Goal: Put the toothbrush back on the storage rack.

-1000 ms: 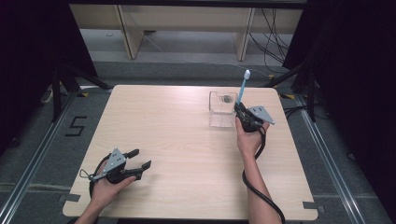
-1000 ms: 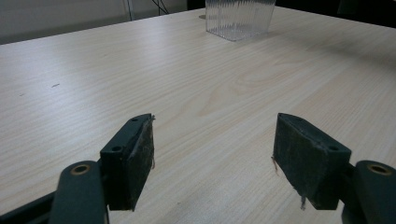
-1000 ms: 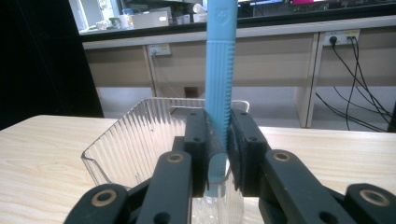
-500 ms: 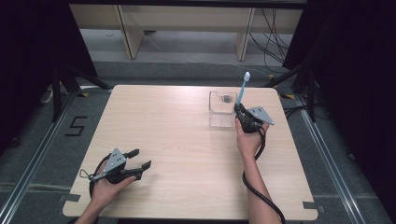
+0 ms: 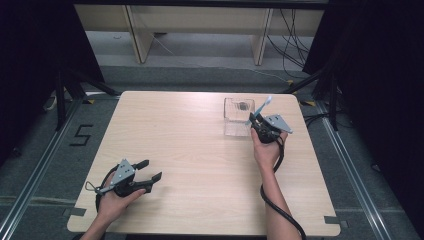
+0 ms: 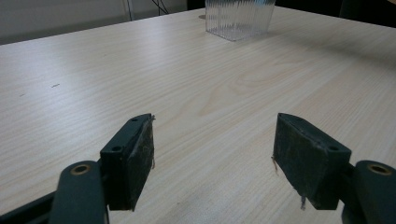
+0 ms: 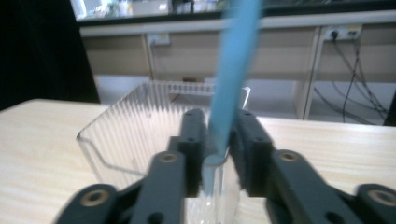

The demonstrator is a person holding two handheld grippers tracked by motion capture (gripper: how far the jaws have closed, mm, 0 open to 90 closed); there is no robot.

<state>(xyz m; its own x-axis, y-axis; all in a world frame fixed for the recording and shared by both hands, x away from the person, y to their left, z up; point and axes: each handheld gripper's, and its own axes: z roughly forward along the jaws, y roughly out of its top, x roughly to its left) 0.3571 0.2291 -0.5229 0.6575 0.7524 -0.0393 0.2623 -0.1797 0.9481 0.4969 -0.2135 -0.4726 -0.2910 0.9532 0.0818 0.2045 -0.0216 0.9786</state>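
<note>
R gripper jaws just opening, blue toothbrush btwn, over clear box.

Pale wooden table, floor marking "5".

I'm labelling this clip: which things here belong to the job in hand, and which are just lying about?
In the job:
- blue brush, tilted, lower end at the box
- clear ribbed box
- right gripper, jaws just been opening, brush between them

Lying about:
- left gripper, open with nothing between its jaws, near the table front
- floor mark "5"
</note>
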